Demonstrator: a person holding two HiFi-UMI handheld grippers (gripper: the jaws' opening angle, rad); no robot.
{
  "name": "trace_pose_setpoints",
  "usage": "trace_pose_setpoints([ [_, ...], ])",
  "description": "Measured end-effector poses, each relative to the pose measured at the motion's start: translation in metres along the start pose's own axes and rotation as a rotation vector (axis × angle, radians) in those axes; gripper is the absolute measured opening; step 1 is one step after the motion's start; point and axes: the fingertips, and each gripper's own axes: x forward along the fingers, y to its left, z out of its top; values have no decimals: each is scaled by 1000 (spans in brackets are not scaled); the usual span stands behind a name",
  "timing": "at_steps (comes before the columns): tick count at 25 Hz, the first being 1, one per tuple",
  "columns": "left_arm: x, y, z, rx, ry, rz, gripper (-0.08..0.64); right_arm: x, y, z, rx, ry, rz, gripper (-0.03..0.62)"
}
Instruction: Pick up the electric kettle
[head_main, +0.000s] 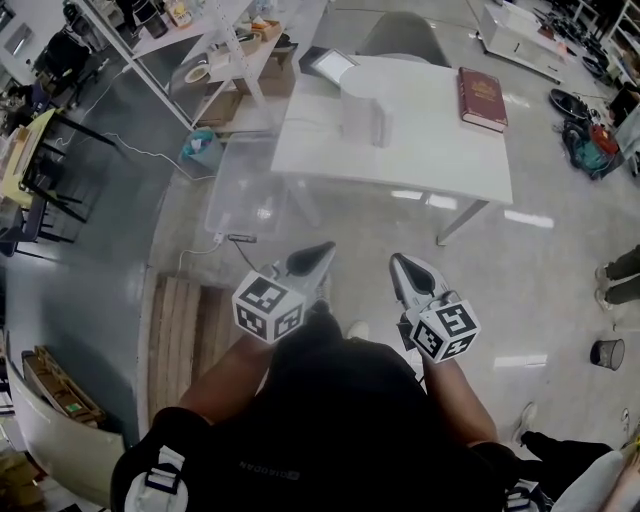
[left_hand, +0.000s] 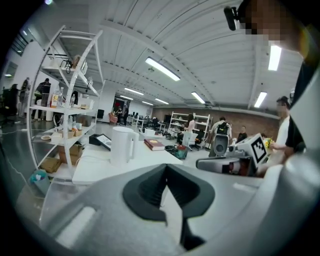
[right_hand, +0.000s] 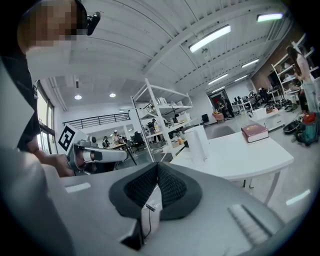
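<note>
Head view: red book (head_main: 482, 97) shares table (head_main: 430, 155) with kettle (head_main: 362, 115).

Head view: above the person, looking steeply down and forward; white table (head_main: 420, 160) well ahead.
Left gripper view: low, nearly level, facing that table from well away.
Right gripper view: likewise, from further right.
Shared: table, kettle (head_main: 362, 118), red book (head_main: 482, 98).

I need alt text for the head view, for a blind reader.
Seen from above, a white electric kettle stands on a white table, apart from a red book. Nearer the camera, a person holds the left claw and right claw, both shut and empty, short of the table.
</note>
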Motion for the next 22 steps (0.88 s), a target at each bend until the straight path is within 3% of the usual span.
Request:
trace_pose_setpoints([
  [22, 23, 36, 19, 19, 5, -19, 3, 43, -17, 14, 11, -2, -10, 6],
])
